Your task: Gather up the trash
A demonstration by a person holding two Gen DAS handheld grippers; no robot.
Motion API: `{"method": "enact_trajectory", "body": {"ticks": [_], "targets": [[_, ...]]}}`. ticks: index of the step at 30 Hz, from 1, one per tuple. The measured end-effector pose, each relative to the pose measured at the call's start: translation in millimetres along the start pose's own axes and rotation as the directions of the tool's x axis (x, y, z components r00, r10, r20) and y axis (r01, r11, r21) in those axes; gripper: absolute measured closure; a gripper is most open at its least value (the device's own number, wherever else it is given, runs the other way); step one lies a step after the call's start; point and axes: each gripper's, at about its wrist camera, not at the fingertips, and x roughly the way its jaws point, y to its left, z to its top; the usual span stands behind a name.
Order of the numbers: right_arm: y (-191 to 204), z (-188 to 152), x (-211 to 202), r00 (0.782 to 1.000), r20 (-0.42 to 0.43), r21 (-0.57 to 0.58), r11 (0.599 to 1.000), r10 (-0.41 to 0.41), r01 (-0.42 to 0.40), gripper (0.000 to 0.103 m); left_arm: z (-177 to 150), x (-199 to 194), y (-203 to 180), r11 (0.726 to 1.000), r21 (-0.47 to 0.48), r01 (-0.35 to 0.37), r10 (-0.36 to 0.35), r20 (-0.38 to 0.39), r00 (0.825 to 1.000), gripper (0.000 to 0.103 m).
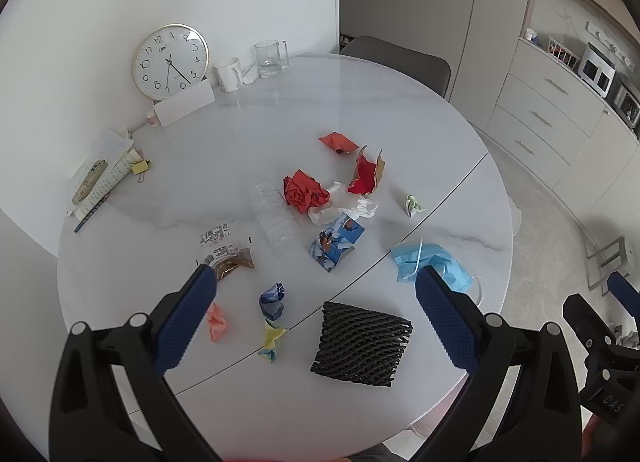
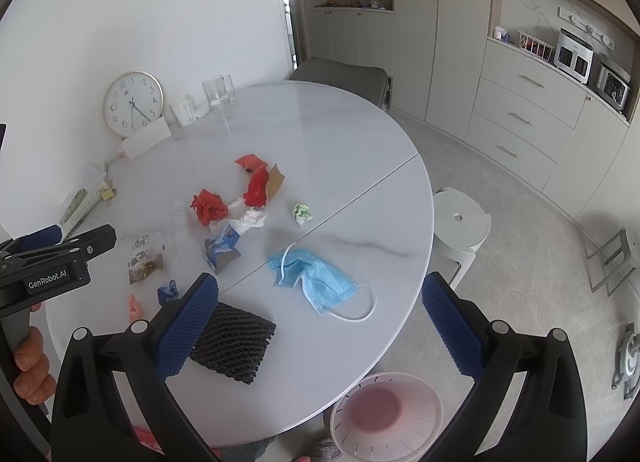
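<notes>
Trash lies scattered on a round white table (image 1: 360,102): a black foam net (image 1: 360,344), a blue face mask (image 1: 430,264), crumpled red paper (image 1: 304,190), a clear crushed bottle (image 1: 276,222), a blue printed carton (image 1: 336,242) and small wrappers (image 1: 272,300). My left gripper (image 1: 316,286) hovers open above the near side, nothing between its fingers. My right gripper (image 2: 320,294) is open too, over the mask (image 2: 316,274) and beside the net (image 2: 236,346). A pink-white bin (image 2: 386,416) stands on the floor under the table edge.
A clock (image 1: 170,60), a mug (image 1: 228,74) and a glass jug (image 1: 272,58) stand at the far wall side. Papers and a pencil (image 1: 100,178) lie at the left. A white stool (image 2: 460,222) and a grey chair (image 2: 340,74) flank the table.
</notes>
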Motion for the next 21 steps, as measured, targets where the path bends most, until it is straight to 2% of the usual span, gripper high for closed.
{"method": "enact_trajectory", "body": {"ticks": [21], "targets": [[2.4, 0.5, 4.4, 1.000, -0.016, -0.003, 1.000, 0.000, 0.000, 0.002, 1.4, 1.1, 0.2, 1.000, -0.003, -0.007, 0.007, -0.003, 1.000, 0.008]]}}
